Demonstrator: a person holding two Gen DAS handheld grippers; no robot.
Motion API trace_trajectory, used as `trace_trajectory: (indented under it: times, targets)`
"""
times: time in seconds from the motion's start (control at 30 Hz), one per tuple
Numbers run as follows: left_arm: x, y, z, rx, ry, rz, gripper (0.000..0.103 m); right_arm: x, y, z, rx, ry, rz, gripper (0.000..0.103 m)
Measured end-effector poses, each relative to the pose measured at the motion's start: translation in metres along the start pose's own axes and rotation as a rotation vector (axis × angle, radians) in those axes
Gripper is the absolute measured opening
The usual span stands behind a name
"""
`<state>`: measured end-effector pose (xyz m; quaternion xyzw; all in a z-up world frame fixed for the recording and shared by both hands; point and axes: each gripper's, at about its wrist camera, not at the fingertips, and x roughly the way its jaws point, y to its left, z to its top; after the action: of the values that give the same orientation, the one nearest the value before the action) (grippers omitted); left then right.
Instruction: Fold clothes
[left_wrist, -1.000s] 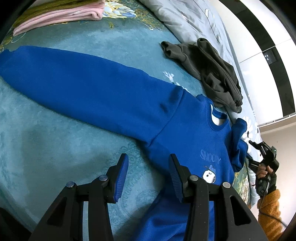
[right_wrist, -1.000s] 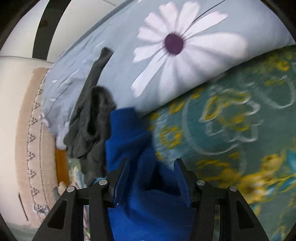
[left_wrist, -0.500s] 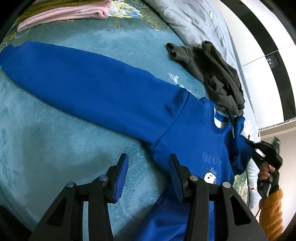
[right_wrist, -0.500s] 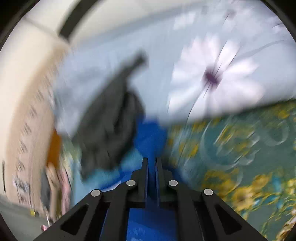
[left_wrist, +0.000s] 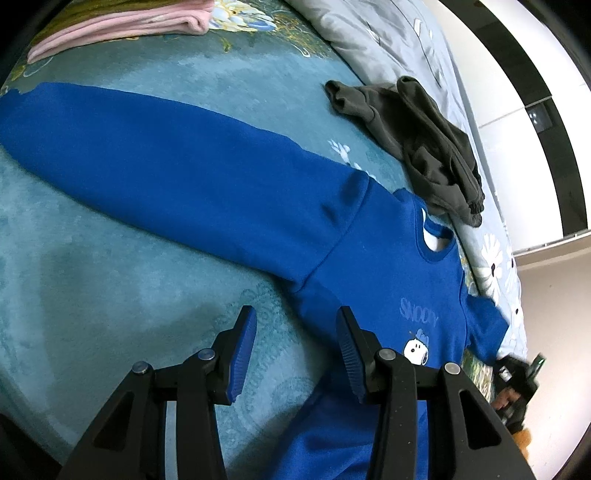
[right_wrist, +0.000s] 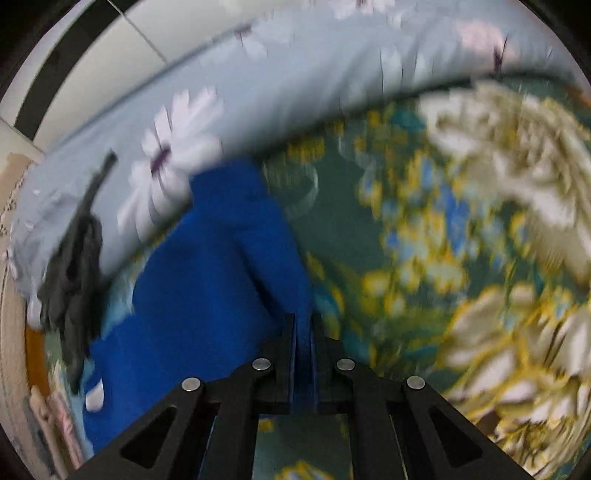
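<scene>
A blue Snoopy sweatshirt (left_wrist: 369, 266) lies face up on a teal bedspread (left_wrist: 110, 277), its near sleeve (left_wrist: 166, 173) stretched out to the left. My left gripper (left_wrist: 295, 343) is open and empty, hovering just above the bedspread beside the sweatshirt's armpit. My right gripper (right_wrist: 303, 332) is shut on the sweatshirt's other sleeve (right_wrist: 240, 236) and pulls it out across the bed. The right wrist view is blurred by motion. The right gripper also shows small at the far edge of the left wrist view (left_wrist: 517, 373).
A crumpled dark grey garment (left_wrist: 424, 144) lies beyond the sweatshirt's collar, against a pale blue flowered duvet (left_wrist: 388, 48). Folded pink and olive clothes (left_wrist: 122, 18) are stacked at the far left. The bedspread has a yellow floral pattern (right_wrist: 461, 258) on the right.
My right gripper shut on the far sleeve and has pulled it outward, straightening it. My left gripper stayed open and drifted slightly.
</scene>
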<state>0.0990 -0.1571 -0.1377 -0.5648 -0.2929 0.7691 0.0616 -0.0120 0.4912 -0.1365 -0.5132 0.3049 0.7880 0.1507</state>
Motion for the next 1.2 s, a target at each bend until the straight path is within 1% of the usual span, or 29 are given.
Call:
trace_trajectory:
  times: [0.03,0.07,0.1,0.2,0.27,0.37,0.43,0.5,0.53,0.6,0.67,0.73,0.8,0.83,0.9,0.93,0.97,1.0,1.03,1.07,1.13,1.2]
  targets:
    - [0.000,0.001,0.000,-0.003,-0.001,0.002,0.046,0.005,-0.002,-0.004,-0.003,0.032,0.005,0.007]
    - [-0.001,0.001,0.000,-0.006,-0.003,0.004,0.046,0.004,0.000,-0.006,-0.022,0.043,0.022,0.007]
    - [-0.001,0.002,0.000,-0.008,-0.004,0.006,0.046,-0.001,0.006,-0.009,-0.057,0.051,0.061,0.007]
    - [-0.001,0.003,-0.001,-0.012,-0.006,0.011,0.046,-0.013,0.026,-0.019,-0.181,0.069,0.117,0.007]
    - [0.001,0.000,-0.001,-0.003,-0.001,0.013,0.046,-0.025,0.040,-0.023,-0.229,-0.004,0.091,0.007]
    - [0.004,-0.005,-0.003,0.014,0.010,0.018,0.046,-0.030,0.063,-0.027,-0.201,-0.088,0.091,0.007]
    - [0.004,-0.009,-0.004,0.033,0.010,0.021,0.046,-0.026,0.102,-0.040,-0.322,-0.127,0.080,0.007]
    - [0.002,-0.010,-0.004,0.039,0.001,0.017,0.046,-0.020,0.151,-0.065,-0.510,-0.123,0.097,0.007]
    - [0.001,-0.011,-0.004,0.039,-0.006,0.015,0.046,-0.016,0.171,-0.077,-0.589,-0.114,0.103,0.007]
    - [0.000,-0.011,-0.005,0.035,-0.014,0.012,0.046,0.000,0.207,-0.107,-0.753,-0.061,0.095,0.007]
    - [0.001,-0.012,-0.006,0.041,-0.011,0.016,0.046,0.015,0.221,-0.130,-0.828,-0.008,0.081,0.007]
    - [0.001,-0.014,-0.007,0.053,-0.007,0.025,0.046,0.026,0.220,-0.144,-0.831,0.068,0.084,0.011]
    - [0.000,-0.013,-0.007,0.052,-0.010,0.024,0.046,0.026,0.211,-0.146,-0.814,0.119,0.115,0.011]
    - [0.000,-0.012,-0.007,0.046,-0.011,0.022,0.046,0.022,0.203,-0.144,-0.804,0.136,0.138,0.015]
    - [0.000,-0.009,-0.007,0.029,-0.010,0.019,0.046,0.012,0.190,-0.135,-0.767,0.152,0.172,0.026]
    - [0.001,-0.008,-0.006,0.020,-0.007,0.017,0.046,0.005,0.182,-0.126,-0.736,0.149,0.189,0.036]
    - [0.001,-0.007,-0.006,0.015,-0.006,0.014,0.046,0.000,0.178,-0.119,-0.719,0.127,0.185,0.046]
    - [0.002,-0.006,-0.006,0.011,-0.005,0.010,0.046,-0.006,0.173,-0.111,-0.704,0.104,0.178,0.049]
    - [0.002,-0.007,-0.005,0.012,-0.004,0.007,0.046,-0.011,0.169,-0.104,-0.689,0.081,0.172,0.051]
    - [0.003,-0.007,-0.005,0.013,-0.004,0.005,0.046,-0.012,0.174,-0.097,-0.696,0.064,0.167,0.051]
    - [0.004,-0.008,-0.005,0.017,-0.003,0.001,0.046,-0.019,0.184,-0.096,-0.750,0.054,0.178,0.052]
    - [0.004,-0.009,-0.006,0.021,-0.001,0.001,0.046,-0.020,0.205,-0.109,-0.852,0.035,0.181,0.054]
